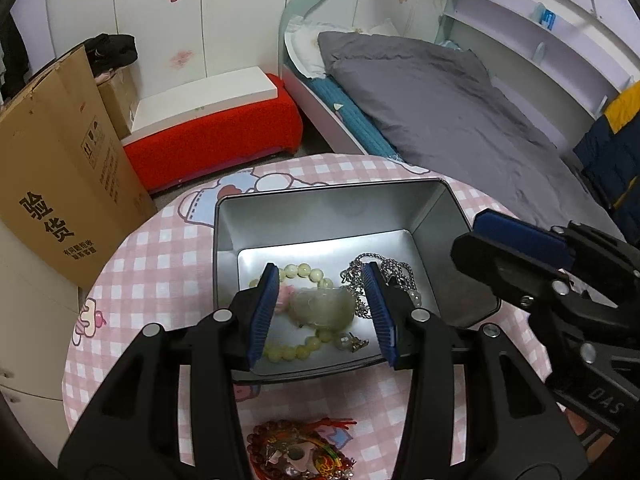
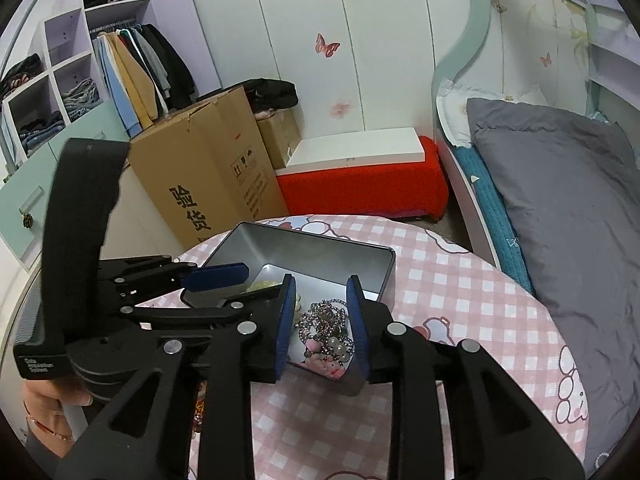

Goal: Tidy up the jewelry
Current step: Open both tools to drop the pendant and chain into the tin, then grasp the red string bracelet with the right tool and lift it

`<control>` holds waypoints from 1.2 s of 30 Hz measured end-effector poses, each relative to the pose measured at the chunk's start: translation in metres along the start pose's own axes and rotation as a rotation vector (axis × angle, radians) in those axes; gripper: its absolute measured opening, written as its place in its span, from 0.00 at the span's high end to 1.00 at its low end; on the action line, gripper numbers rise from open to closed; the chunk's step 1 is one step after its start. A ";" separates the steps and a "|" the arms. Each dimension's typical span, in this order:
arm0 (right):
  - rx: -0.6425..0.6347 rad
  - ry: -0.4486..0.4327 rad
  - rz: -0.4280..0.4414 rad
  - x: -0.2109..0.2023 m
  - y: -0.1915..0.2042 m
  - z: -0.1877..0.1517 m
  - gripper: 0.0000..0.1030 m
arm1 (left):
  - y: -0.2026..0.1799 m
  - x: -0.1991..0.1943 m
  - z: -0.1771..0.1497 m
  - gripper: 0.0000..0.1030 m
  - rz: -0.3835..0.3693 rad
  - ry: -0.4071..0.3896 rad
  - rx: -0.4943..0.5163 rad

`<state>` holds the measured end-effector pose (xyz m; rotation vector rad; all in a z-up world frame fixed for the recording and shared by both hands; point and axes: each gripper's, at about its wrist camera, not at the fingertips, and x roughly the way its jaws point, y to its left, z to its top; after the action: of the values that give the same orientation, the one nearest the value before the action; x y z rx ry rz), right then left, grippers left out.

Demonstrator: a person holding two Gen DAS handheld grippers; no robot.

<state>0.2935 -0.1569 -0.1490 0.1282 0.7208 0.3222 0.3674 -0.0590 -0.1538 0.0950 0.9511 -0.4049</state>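
While both grippers hover over the open rectangular silver metal tin (image 1: pixel 448 216), left gripper (image 1: pixel 324 312) and right gripper (image 2: pixel 322 320) jaws stand apart, gripping nothing; pale green bead bracelet (image 1: pixel 304 350) and silver chain necklace (image 2: pixel 324 316) lie inside it.

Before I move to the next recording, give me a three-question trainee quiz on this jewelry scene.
1. True or false: the metal tin stands on a pink checked tablecloth.
2. Which piece lies between the left tongs' pads: A) silver chain, B) pale green pendant, C) red bead bundle?
3. What jewelry still lies outside the tin, near the table edge?

Key:
1. True.
2. B, the pale green pendant; the pads stand clear of it.
3. The red bead bundle.
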 end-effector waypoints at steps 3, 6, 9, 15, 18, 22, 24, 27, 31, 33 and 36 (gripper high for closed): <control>0.006 -0.003 -0.002 -0.003 -0.002 -0.001 0.75 | -0.001 -0.002 0.000 0.49 -0.006 -0.001 0.004; 0.010 -0.009 -0.003 -0.007 -0.003 -0.002 0.75 | -0.002 -0.010 -0.001 0.49 -0.014 -0.015 -0.002; 0.014 -0.024 -0.001 -0.016 -0.001 -0.003 0.75 | 0.002 -0.029 -0.002 0.48 -0.027 -0.053 -0.015; 0.003 -0.042 0.012 -0.036 0.009 -0.012 0.74 | 0.015 -0.072 -0.020 0.44 -0.001 -0.125 -0.038; -0.008 -0.036 0.024 -0.042 0.018 -0.020 0.74 | 0.025 -0.088 -0.038 0.44 0.020 -0.140 -0.060; -0.028 -0.007 0.049 -0.040 0.037 -0.035 0.74 | 0.035 -0.099 -0.063 0.43 0.064 -0.143 -0.083; -0.041 0.021 0.061 -0.034 0.048 -0.045 0.74 | 0.041 -0.102 -0.075 0.43 0.069 -0.140 -0.103; -0.049 0.069 0.081 -0.020 0.063 -0.058 0.74 | 0.050 -0.103 -0.092 0.43 0.066 -0.128 -0.142; -0.071 0.132 0.102 0.004 0.082 -0.069 0.74 | 0.062 -0.104 -0.107 0.43 0.067 -0.115 -0.182; -0.074 0.154 0.107 0.013 0.088 -0.073 0.74 | 0.068 -0.105 -0.115 0.43 0.072 -0.108 -0.197; -0.073 0.173 0.097 0.025 0.092 -0.076 0.74 | 0.077 -0.105 -0.122 0.42 0.072 -0.101 -0.217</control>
<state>0.2377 -0.0613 -0.2006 0.0661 0.8747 0.4558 0.2481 0.0739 -0.1475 -0.0881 0.8844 -0.2362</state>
